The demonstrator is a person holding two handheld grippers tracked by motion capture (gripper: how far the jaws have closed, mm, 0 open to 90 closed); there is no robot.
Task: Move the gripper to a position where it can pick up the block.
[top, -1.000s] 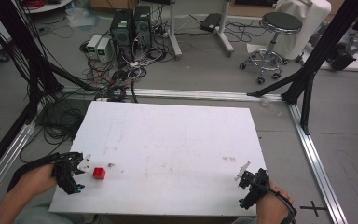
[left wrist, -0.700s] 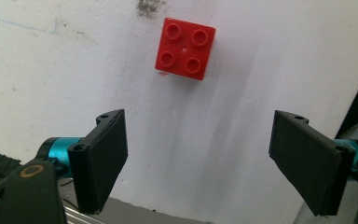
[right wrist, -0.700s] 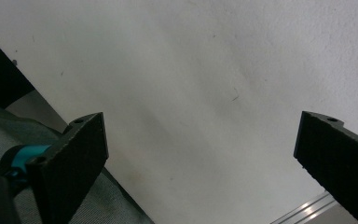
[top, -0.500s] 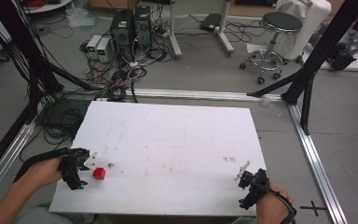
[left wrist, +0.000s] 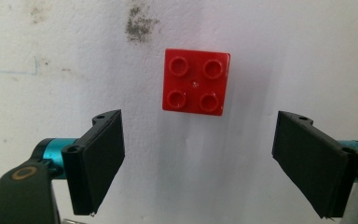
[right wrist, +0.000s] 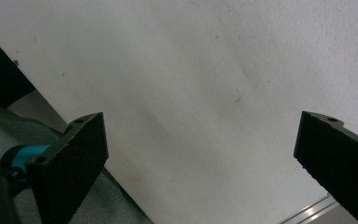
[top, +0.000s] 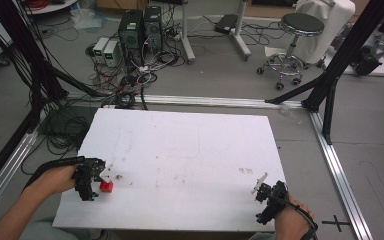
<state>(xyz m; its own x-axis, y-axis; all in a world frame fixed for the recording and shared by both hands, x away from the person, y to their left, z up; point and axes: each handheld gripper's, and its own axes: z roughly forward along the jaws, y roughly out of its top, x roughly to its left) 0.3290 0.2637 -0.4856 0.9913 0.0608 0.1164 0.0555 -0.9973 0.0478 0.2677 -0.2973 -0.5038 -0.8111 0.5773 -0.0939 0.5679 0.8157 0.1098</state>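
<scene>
**Brick within reach, both tools empty**

Brick first: a small red plastic brick [left wrist: 195,81] with four studs on top lies flat on the white table [top: 190,160], near the left edge and toward the near left corner. In the high view we see it just beside our left gripper [top: 104,178], at the tips of the jaws. In the left gripper view it sits ahead of the two black jaws and roughly centred between them, touching neither.

Our left gripper [left wrist: 200,161] is wide open and holds nothing; the gap between its jaws is clearly broader than the brick. Our right gripper [top: 260,187] rests at the near right corner, well apart from the brick. In the right gripper view its jaws [right wrist: 200,158] also stand wide apart over bare table, with nothing between them.

We judge the brick to be light, rigid and smooth-sided, so it should not deform but could slip or skid if nudged on one side only. We would take it by two opposite flat side walls, low on the body and below the studs, with the jaws square to those faces.
</scene>
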